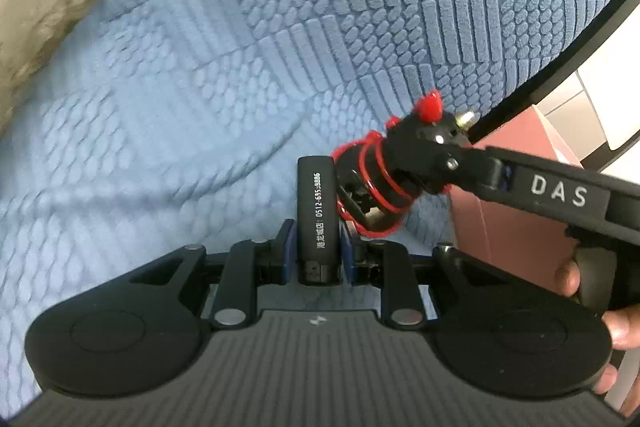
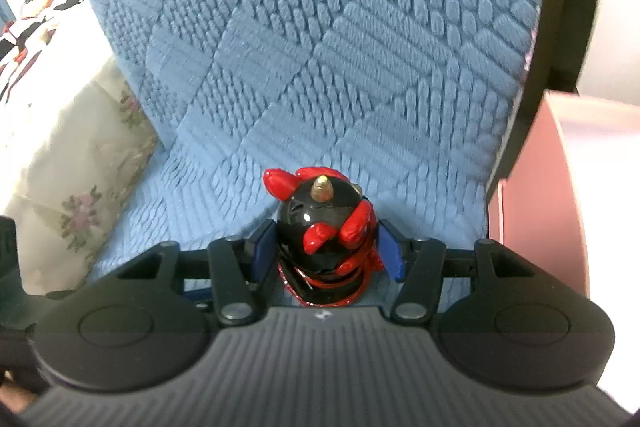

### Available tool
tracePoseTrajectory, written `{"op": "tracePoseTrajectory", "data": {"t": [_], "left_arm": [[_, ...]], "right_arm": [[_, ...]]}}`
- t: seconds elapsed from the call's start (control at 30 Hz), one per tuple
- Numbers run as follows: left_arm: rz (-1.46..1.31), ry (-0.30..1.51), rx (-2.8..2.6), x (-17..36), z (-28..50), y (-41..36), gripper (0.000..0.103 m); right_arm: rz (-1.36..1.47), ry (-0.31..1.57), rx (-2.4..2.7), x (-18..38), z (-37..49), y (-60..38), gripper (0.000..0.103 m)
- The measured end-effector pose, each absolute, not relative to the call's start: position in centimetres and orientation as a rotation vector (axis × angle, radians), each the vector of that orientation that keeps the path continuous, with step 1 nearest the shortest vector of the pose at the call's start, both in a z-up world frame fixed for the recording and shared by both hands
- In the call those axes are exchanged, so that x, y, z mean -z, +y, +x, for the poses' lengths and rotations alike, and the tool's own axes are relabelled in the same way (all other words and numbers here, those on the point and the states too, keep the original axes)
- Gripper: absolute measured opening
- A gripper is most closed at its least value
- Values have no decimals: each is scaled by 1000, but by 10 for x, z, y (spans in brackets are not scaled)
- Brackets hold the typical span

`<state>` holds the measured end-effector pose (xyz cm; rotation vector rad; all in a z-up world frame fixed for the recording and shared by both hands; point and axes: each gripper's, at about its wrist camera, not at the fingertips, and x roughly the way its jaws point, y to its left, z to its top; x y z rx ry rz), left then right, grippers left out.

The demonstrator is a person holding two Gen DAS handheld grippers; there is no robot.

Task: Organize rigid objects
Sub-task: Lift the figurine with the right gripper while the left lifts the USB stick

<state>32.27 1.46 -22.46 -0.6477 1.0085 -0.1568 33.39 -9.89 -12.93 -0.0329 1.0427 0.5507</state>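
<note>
A slim black lighter with white print stands upright between the blue pads of my left gripper, which is shut on its lower end. A glossy black and red toy figure with a brass tip on top sits between the blue pads of my right gripper, which is shut on it. In the left wrist view the same toy figure hangs just right of the lighter, almost touching it, carried by the right gripper's black body with a person's fingers on its handle. Both objects are above a blue textured cover.
The blue textured cover fills both views and ends at a black curved rim on the right. A pink box lies beyond that rim. Floral cream fabric lies on the left.
</note>
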Motion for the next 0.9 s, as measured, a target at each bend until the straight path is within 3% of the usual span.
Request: {"op": "tracePoseTrajectory", "data": {"t": [0.9], "left_arm": [[-667,946,67,190,188,19,27]], "right_arm": [[-67,1004,-519,99,195,-135,53]]}}
